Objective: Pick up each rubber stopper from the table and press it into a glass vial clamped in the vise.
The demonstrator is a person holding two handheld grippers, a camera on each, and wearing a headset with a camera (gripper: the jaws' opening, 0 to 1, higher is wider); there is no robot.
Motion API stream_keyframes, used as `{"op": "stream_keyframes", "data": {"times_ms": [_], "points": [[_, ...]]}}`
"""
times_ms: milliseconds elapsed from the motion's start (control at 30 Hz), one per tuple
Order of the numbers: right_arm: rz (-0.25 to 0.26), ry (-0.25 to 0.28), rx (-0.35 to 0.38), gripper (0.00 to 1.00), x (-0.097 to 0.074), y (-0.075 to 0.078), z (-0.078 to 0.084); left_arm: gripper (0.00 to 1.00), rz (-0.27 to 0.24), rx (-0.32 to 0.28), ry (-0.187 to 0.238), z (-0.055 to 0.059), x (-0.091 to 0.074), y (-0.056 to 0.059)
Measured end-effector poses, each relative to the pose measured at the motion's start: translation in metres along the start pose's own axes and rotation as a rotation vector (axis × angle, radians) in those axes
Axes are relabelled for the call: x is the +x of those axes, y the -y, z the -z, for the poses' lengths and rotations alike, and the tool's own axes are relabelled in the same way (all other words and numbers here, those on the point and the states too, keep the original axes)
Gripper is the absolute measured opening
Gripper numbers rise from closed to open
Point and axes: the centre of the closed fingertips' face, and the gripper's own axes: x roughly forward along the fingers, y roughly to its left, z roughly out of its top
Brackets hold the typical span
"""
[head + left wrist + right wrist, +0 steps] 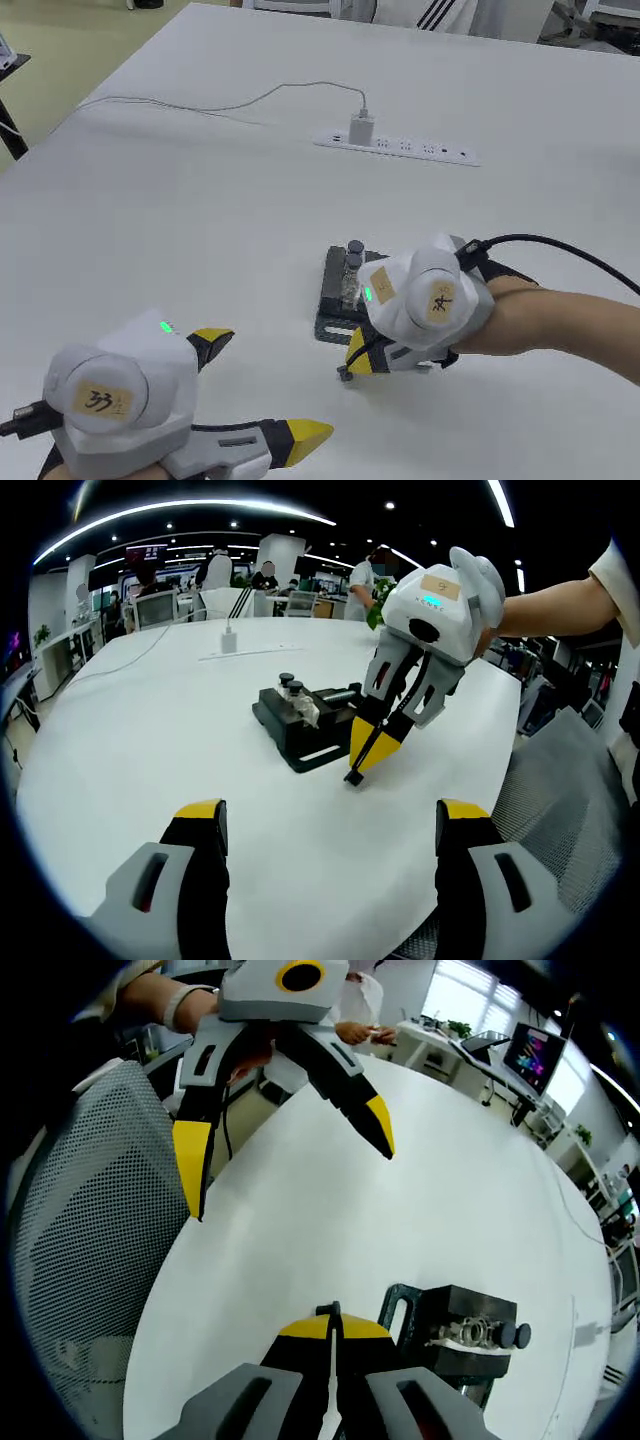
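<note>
Pinching what looks like a small rubber stopper (345, 374) on the table (200, 210), the right gripper (351, 364) stands jaws-together just beside the vise (334, 292); the left gripper (272, 385) gapes idle; that tip-only hold might flick it away before the glass vials (352, 272).

Left gripper (262, 385) and right gripper (352, 362): rounded white shells, green lights glowing, tan stickers with handwritten numbers, black jaws tipped yellow. A black cable (540, 238) runs off the right one.
</note>
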Motion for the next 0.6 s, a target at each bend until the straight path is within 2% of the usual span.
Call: {"op": "stream_keyframes", "data": {"times_ms": [167,233,367,467,600], "points": [[0.095,0.033,0.047,0.0,-0.017,0.011,-0.002,0.78,0.002,-0.025,-0.007,0.0,0.003,0.0],[0.132,0.045,0.064,0.0,-0.024,0.013,-0.002,0.76,0.006,-0.06,-0.003,-0.001,0.005,0.001],[0.215,0.084,0.088,0.0,-0.039,0.018,-0.006,0.71,0.019,-0.085,0.004,-0.005,0.009,0.002],[0.255,0.107,0.114,0.0,-0.05,0.017,-0.007,0.68,0.043,-0.102,0.006,-0.01,0.014,0.007],[0.285,0.126,0.123,0.0,-0.059,0.011,-0.008,0.59,0.093,-0.139,0.02,-0.018,0.019,0.016]]}}
